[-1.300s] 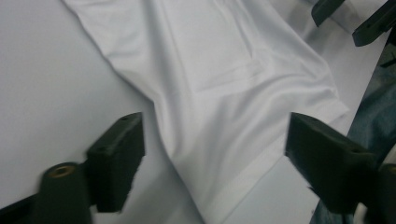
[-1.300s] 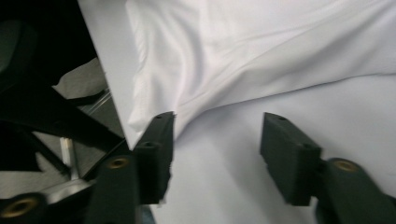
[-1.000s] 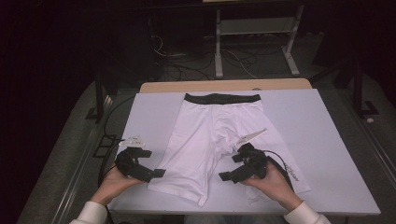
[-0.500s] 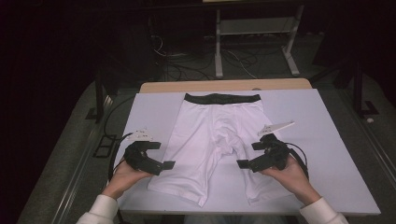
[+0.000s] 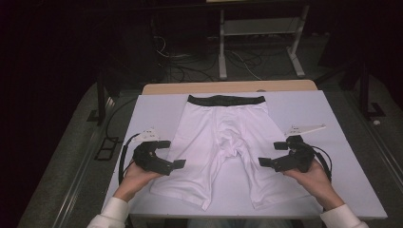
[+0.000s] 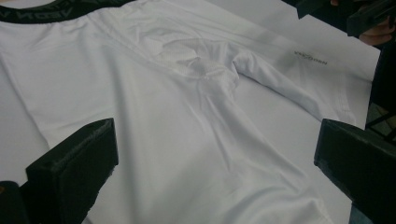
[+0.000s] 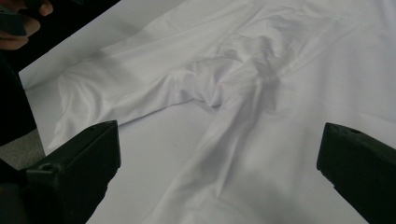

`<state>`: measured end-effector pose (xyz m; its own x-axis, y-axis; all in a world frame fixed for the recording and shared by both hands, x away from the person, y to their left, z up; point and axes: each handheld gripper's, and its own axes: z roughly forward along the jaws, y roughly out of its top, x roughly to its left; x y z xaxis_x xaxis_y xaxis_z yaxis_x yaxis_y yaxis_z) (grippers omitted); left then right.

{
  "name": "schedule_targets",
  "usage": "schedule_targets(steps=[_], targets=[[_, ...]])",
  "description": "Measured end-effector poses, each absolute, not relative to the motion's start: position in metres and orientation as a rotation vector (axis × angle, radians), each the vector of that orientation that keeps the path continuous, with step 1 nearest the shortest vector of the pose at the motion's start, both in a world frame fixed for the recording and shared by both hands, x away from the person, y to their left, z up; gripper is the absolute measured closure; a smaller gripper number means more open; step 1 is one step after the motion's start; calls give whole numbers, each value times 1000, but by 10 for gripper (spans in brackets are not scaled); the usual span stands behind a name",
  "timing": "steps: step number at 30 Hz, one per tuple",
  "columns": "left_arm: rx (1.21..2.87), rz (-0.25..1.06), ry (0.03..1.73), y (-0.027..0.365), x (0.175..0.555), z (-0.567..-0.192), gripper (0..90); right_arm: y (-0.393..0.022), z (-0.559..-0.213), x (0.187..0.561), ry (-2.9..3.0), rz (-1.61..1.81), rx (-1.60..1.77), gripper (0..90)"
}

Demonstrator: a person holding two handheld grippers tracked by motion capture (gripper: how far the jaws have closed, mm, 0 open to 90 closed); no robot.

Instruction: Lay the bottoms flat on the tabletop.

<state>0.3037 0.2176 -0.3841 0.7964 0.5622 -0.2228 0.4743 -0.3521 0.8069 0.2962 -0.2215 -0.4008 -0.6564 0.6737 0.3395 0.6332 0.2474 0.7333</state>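
We see both grippers moved outward off the white shorts (image 5: 223,152), which lie flat mid-surface (image 5: 342,156) (waistband far side). Left gripper (image 5: 175,164) and right gripper (image 5: 266,162) hover at the leg edges, jaws wide, empty; side grasps likely next.

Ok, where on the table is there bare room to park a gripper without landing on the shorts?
The white table is bare on both flanks of the white shorts: the far-left corner beside the black waistband, and the wide strip right of the shorts, beyond the right gripper. The near edge is crowded: both leg hems, the left gripper, both hands.
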Motion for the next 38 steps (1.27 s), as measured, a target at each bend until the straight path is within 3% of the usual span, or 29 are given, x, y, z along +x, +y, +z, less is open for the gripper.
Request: schedule_targets(steps=[23,38], targets=[[1889,227,785,223,291,-414,0,-284,-425,273,2218,1505,1345,0],[1874,242,813,240,285,-426,0,-294,-438,258,2199,1409,1309,0]])
